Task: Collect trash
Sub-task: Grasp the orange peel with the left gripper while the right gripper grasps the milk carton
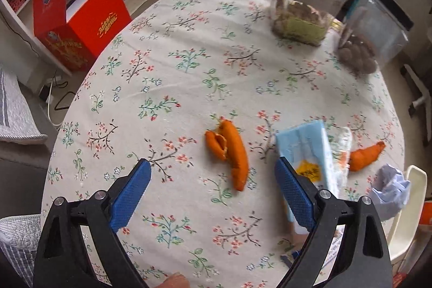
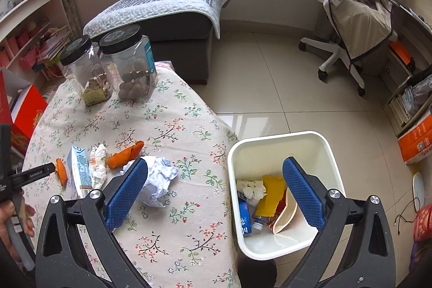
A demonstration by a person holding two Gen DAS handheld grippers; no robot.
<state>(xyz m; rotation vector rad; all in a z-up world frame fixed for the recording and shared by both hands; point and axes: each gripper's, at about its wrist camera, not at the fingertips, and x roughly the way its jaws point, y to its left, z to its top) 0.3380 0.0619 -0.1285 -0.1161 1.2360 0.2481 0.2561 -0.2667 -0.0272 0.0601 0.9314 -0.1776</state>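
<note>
Both grippers hover with fingers apart, holding nothing. At lower centre, the left gripper (image 1: pixel 213 172) frames an orange peel (image 1: pixel 229 153) on the floral tablecloth (image 1: pixel 175 58). The right gripper (image 2: pixel 214 170) spans crumpled paper (image 2: pixel 158 180) and the white bin (image 2: pixel 270 142) at lower right.

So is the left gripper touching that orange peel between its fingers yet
Apart. In the left wrist view the left gripper is open, with bare tablecloth showing between each blue pad and the orange peel.

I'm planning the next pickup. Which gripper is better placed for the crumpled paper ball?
Right gripper: open, its finger beside the paper ball, bin adjacent. Left gripper faces the orange peel.
</note>
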